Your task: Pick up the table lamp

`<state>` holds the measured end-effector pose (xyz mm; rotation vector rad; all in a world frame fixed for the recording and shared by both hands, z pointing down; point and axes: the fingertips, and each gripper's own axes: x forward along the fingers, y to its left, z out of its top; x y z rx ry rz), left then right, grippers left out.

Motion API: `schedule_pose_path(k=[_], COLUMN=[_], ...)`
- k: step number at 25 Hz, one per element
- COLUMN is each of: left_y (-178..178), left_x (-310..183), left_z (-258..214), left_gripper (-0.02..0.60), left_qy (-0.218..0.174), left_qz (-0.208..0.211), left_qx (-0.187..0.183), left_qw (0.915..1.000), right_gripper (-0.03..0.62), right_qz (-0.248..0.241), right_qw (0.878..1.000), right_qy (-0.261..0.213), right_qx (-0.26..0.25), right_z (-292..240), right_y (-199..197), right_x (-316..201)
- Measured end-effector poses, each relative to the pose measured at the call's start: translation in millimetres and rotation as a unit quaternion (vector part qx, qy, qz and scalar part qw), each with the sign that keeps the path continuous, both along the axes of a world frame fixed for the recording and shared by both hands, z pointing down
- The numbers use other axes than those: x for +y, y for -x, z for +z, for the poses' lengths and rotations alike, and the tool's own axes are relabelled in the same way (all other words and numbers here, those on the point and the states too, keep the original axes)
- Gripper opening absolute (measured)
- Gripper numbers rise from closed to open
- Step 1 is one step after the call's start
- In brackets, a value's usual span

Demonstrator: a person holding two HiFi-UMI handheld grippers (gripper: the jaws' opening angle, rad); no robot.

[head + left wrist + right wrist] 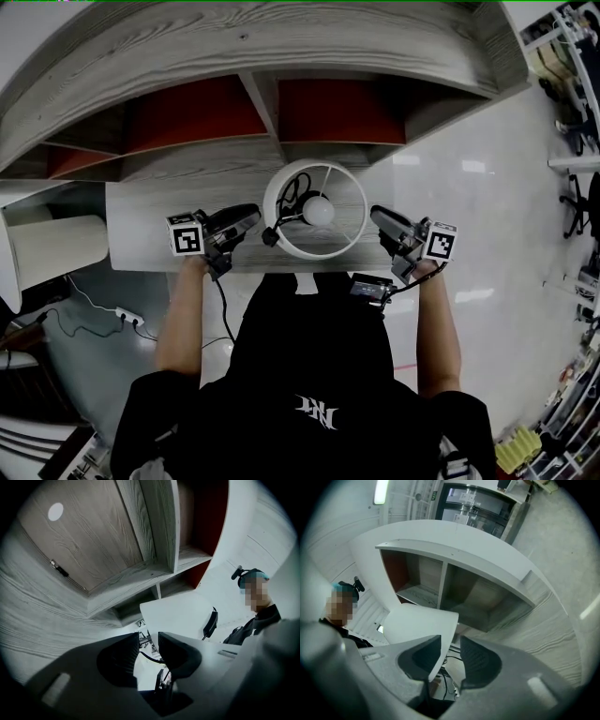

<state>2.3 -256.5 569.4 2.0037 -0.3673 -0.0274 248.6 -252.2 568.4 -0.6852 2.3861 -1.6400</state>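
One table lamp with a round white shade [349, 230] on the pale wood-grain table [141, 234], and one white globe bulb [320, 209] glowing inside it, one black cord [284, 214] looping off it. Two grey claws in play, the left claw [253, 216] and the right claw [377, 218], and two black-and-white marker cubes [186, 234], one on each. Behind them, three red-backed shelf compartments [197, 114] in sight. Down on the floor, one white power strip [125, 317]. And two bare forearms [180, 319]

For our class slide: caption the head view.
Open left gripper and right gripper flank the table lamp on a shelf.
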Motion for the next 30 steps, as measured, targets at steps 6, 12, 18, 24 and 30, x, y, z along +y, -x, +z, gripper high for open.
schedule_pose_path(k=[6,12,18,24,30], left_y=[-6,-6,-10,-12,-11], left_x=[1,3,7,9,11], left_z=[-8,1,2,2,4], left_gripper=[0.129,0.14,0.163,0.169,0.176], left_qy=[0.011,0.03,0.059,0.072,0.093], left_qz=[0.001,0.004,0.008,0.006,0.002], left_qx=[0.043,0.057,0.111,0.142,0.163], left_qw=[0.999,0.9979,0.992,0.9872,0.9822], right_gripper=[0.146,0.146,0.146,0.146,0.146], right_qz=[-0.013,-0.024,-0.022,-0.025,-0.023], right_qw=[1.0,0.997,0.994,0.988,0.982], right_qy=[0.013,0.033,0.045,0.057,0.072], right_qx=[-0.021,-0.072,-0.096,-0.139,-0.173], right_z=[6,5,8,3,6], right_y=[7,13,14,17,20], right_x=[2,7,7,10,11])
